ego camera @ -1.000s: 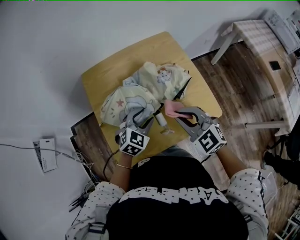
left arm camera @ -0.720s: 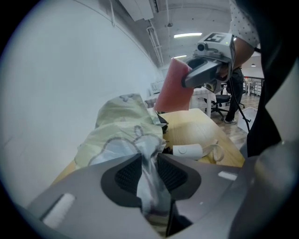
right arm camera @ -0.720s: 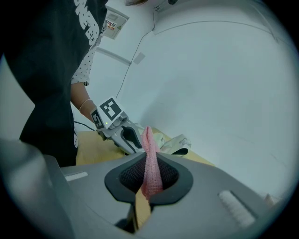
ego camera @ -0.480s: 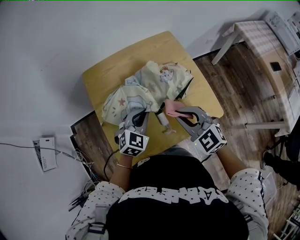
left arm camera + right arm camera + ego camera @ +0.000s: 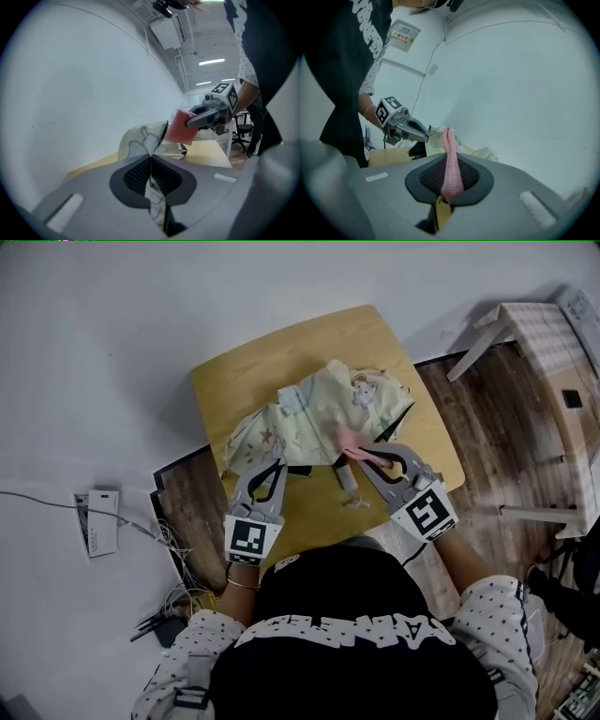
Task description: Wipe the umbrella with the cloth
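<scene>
Now left jaws just closed on umbrella point(image 5: 319, 413); right jaws clamp cloth point(image 5: 451, 161).

Black lettered top point(image 5: 356, 657), seemingly star-dotted sleeves point(image 5: 497, 615)

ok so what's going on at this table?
A person works two handheld grippers over a small wooden table. The left gripper has just closed its jaws on a fold of fabric from the umbrella, which lies collapsed on the table. The right gripper is shut on a pink cloth, held at the umbrella's near edge. Wiping looks about to start.
</scene>
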Available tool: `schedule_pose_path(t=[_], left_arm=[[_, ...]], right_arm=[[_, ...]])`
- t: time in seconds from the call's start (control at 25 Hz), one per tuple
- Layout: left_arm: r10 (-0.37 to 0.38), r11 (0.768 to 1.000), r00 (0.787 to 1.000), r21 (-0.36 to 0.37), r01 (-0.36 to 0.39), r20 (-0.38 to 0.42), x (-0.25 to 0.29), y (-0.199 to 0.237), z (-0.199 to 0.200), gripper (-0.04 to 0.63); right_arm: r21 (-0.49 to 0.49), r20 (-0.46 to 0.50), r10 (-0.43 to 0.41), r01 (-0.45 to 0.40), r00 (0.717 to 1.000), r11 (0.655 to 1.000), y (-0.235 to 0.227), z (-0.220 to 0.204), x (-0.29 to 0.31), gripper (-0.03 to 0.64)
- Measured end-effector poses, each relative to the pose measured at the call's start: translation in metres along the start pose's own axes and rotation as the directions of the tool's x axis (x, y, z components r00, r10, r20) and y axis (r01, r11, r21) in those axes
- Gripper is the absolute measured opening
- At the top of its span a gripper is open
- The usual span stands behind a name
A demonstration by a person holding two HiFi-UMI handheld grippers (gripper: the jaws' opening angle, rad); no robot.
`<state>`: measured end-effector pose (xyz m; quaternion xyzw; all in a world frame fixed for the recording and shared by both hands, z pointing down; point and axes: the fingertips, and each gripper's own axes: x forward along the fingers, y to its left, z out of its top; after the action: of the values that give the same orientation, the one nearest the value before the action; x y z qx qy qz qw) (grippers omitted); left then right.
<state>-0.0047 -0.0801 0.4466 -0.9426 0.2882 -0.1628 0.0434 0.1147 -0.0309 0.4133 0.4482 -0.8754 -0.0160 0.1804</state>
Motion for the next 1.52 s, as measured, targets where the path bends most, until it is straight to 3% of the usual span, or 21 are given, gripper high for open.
schedule_pose_path(t=[0.32,0.44,0.6,0.76,0.92,1.08,1.28,1.52], left_arm=[[0.005,0.991,0.998,-0.135,0.003,0.062,-0.021,0.015,-0.003,0.008],[0.014,0.963,0.995,-0.27,0.013,0.099,-0.026,0.021,-0.011,0.008],[0.001,0.927,0.987,-0.371,0.059,0.16,-0.031,0.026,-0.015,0.008],[0.007,0.879,0.979,-0.468,0.092,0.205,-0.036,0.034,-0.02,0.008],[-0.015,0.881,0.981,-0.462,0.104,0.193,-0.04,0.035,-0.027,0.009],[-0.044,0.869,0.978,-0.475,0.137,0.202,-0.044,0.036,-0.027,0.03],[-0.031,0.894,0.985,-0.436,0.103,0.169,-0.052,0.041,-0.029,0.147],[0.0,0.887,0.99,-0.457,0.066,0.144,-0.057,0.051,-0.037,0.14]], right_arm=[[0.039,0.08,0.001,-0.004,0.997,0.999,-0.008,0.043,0.041,0.034],[0.059,0.113,0.011,-0.018,0.994,0.998,-0.009,0.059,0.06,0.034],[0.103,0.124,0.005,-0.018,0.992,0.995,-0.012,0.074,0.089,0.033],[0.038,0.111,-0.01,0.005,0.994,0.999,-0.013,0.077,0.12,0.034],[0.007,0.027,0.041,-0.041,0.999,0.999,0.0,0.062,0.154,0.034],[-0.048,-0.027,0.151,-0.152,0.988,0.987,0.034,0.052,0.176,0.033],[-0.075,-0.077,0.241,-0.247,0.967,0.966,0.067,0.038,0.186,0.034],[-0.078,-0.142,0.308,-0.321,0.941,0.944,0.091,0.019,0.18,0.034]])
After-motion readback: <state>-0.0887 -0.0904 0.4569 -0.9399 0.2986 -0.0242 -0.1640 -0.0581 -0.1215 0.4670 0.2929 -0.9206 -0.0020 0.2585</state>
